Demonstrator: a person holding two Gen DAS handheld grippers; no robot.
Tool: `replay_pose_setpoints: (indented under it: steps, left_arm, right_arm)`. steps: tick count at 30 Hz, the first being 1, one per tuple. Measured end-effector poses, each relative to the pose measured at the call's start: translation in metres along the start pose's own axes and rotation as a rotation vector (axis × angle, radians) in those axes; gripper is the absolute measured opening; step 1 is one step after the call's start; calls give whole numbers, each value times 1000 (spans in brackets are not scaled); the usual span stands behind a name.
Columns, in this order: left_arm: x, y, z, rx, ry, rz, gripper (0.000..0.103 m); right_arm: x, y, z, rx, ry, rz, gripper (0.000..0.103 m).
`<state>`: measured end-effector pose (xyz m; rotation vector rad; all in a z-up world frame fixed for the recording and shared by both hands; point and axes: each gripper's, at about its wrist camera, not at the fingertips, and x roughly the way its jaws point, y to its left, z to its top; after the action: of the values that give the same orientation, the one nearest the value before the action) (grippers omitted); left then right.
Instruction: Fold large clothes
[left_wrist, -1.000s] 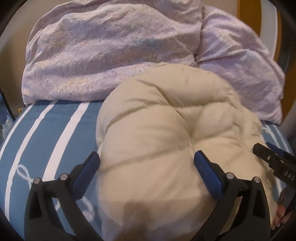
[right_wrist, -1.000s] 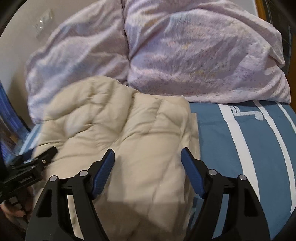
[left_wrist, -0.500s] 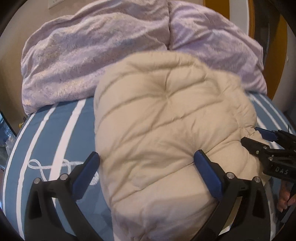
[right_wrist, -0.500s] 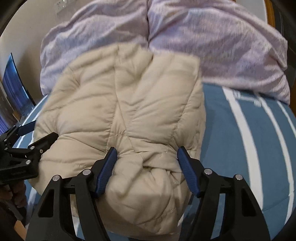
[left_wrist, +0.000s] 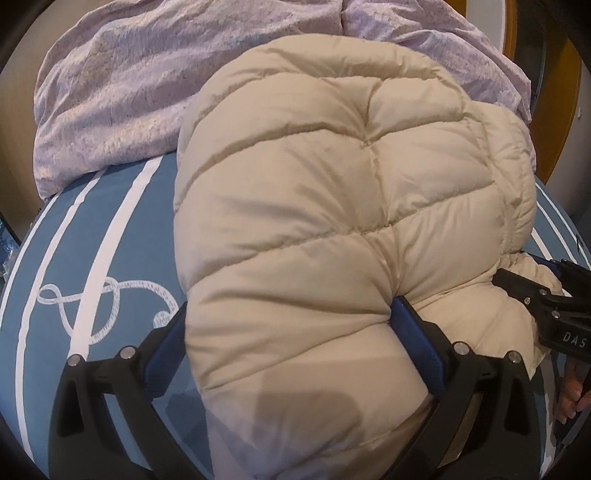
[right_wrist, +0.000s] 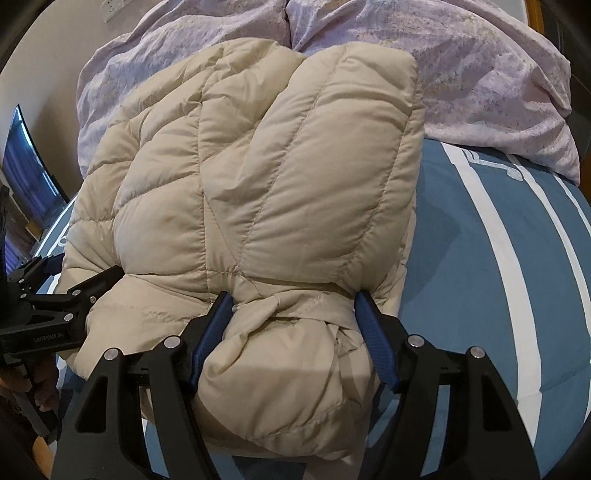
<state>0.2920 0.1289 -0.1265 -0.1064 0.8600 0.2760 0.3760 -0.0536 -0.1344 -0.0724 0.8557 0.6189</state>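
Both tongs, left (left_wrist: 288, 339) and right (right_wrist: 295, 332), clamp the near edge of the coat (left_wrist: 332, 206); lower together, keeping layers squared on the bed (right_wrist: 498, 277).

The beige puffer jacket (left_wrist: 332, 221) hides the left hand-held gripper's (left_wrist: 288, 325) left pad.

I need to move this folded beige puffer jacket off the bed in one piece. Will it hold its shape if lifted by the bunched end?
Probably not. The puffer jacket looks soft and thickly padded, so the free far part would likely sag or unfold. It seems light for its bulk. The right gripper and left gripper each pinch a fat wad; the smooth shell could slip.
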Motion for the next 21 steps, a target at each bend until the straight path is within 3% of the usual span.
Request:
replay_pose_setpoints:
  steps: [21]
  left_arm:
    - [2, -2, -3, -16, 1, 23, 101]
  right_arm:
    - [2, 0, -1, 2, -4, 1, 69]
